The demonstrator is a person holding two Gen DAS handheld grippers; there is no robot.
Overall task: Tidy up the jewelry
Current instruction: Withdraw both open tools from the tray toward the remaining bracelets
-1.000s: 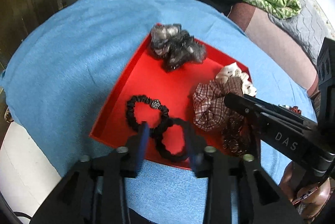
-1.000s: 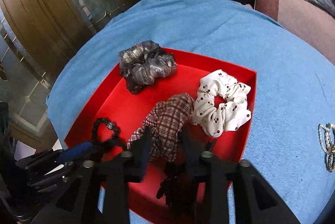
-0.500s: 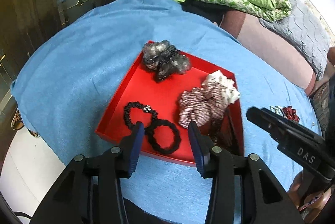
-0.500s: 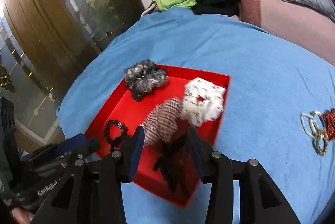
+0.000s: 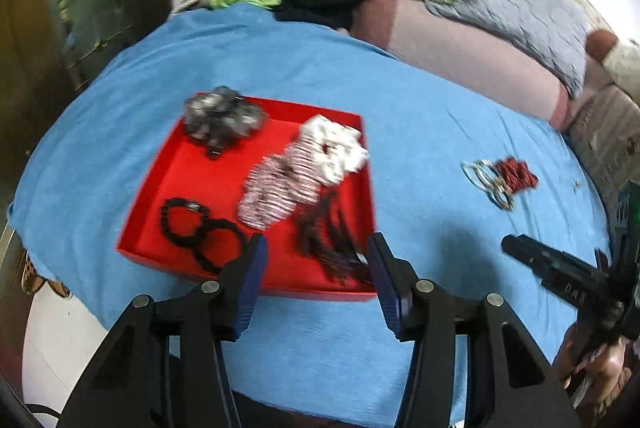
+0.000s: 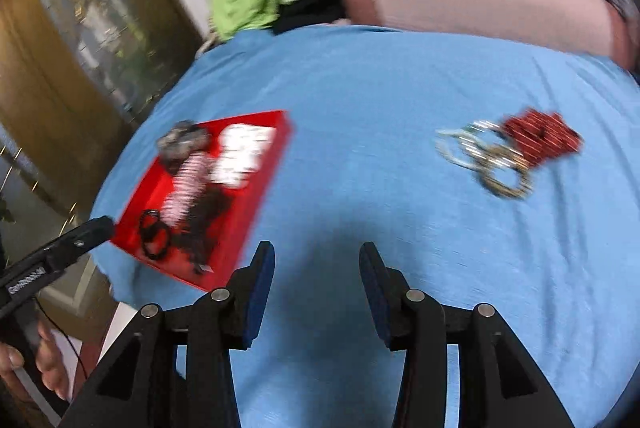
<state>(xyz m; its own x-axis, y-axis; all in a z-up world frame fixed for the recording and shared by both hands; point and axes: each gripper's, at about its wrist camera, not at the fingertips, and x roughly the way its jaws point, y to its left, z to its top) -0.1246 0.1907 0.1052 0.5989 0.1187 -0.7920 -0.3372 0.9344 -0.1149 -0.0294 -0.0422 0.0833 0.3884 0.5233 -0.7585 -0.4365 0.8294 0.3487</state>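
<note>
Red and shallow, the tray point(image 5: 152, 228) sits on a blue cloth point(image 5: 420, 131) and holds the hair pieces: a grey scrunchie point(image 5: 222, 117) at its far corner, a white dotted scrunchie point(image 5: 340, 147) touching a plaid scrunchie point(image 5: 276, 187), two black hair ties point(image 5: 200, 228) overlapping near the front wall, and a dark tangled piece point(image 5: 328, 240), too blurred to name, at the front right. Well apart from the tray, a cluster of bangles point(image 6: 488, 155) lies on the cloth, touching a red beaded piece point(image 6: 540, 135). The left gripper point(image 5: 316, 248) hovers over the tray's near edge, its jaws just having opened, nothing between them. The right gripper point(image 6: 316, 260) hangs over bare cloth, jaws spread and empty.
</note>
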